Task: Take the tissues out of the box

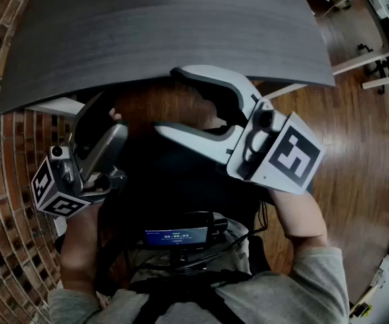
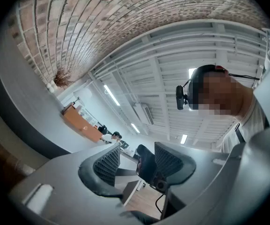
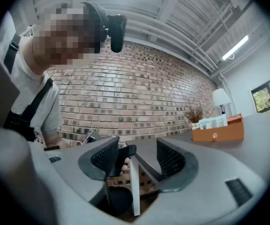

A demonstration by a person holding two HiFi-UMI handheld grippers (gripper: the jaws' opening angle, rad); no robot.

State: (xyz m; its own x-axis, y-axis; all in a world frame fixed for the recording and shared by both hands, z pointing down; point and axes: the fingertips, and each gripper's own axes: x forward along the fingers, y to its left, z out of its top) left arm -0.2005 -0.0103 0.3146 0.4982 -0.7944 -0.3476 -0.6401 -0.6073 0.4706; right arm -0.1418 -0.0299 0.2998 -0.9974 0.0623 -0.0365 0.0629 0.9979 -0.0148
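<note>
No tissue box shows in the head view. An orange-brown box (image 3: 218, 128) with a pale pack in it stands on the grey table at the far right of the right gripper view. It also appears small in the left gripper view, as the orange-brown box (image 2: 81, 124). Both grippers are held low, below the table's near edge, by the person's lap. My right gripper (image 1: 166, 100) is white, its jaws spread wide with nothing in them. My left gripper (image 1: 110, 113) points upward, its jaws (image 2: 132, 158) apart and empty. Between the right gripper's (image 3: 135, 156) jaws I see the left hand's fingers.
The dark grey table (image 1: 160, 32) fills the top of the head view, its near edge just beyond the grippers. A brick wall (image 1: 5, 181) runs along the left and wooden floor (image 1: 356, 154) lies to the right. A lamp (image 3: 220, 99) and a dried plant (image 3: 194, 114) stand by the box.
</note>
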